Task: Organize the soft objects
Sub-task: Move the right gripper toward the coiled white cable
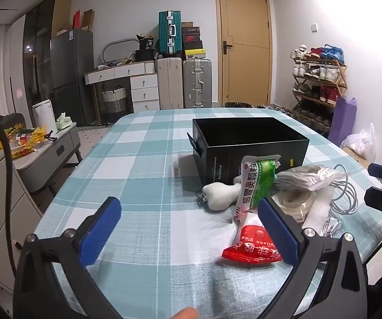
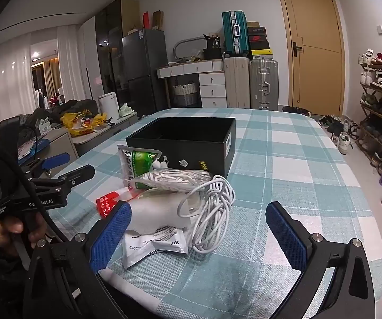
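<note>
A pile of soft things lies on the checked table in front of an open black box (image 1: pixel 249 143) (image 2: pixel 191 143). It holds a green-and-white medicine bag (image 1: pixel 256 183) (image 2: pixel 138 164), a red glue packet (image 1: pixel 252 244) (image 2: pixel 107 204), a white plush toy (image 1: pixel 221 194), a bag of white cloth (image 1: pixel 305 178) (image 2: pixel 175 179), a bubble-wrap roll (image 2: pixel 159 212) and a coiled white cable (image 2: pixel 212 212) (image 1: pixel 346 194). My left gripper (image 1: pixel 188 228) is open and empty, left of the pile. My right gripper (image 2: pixel 199 236) is open around the cable and a white pouch (image 2: pixel 153 244).
The table (image 1: pixel 143 159) carries a teal-and-white checked cloth. Behind it stand suitcases (image 1: pixel 184 82), a white desk with drawers, a fridge and a yellow door. A shoe rack (image 1: pixel 318 85) stands at the right; a low cabinet with yellow bags stands at the left.
</note>
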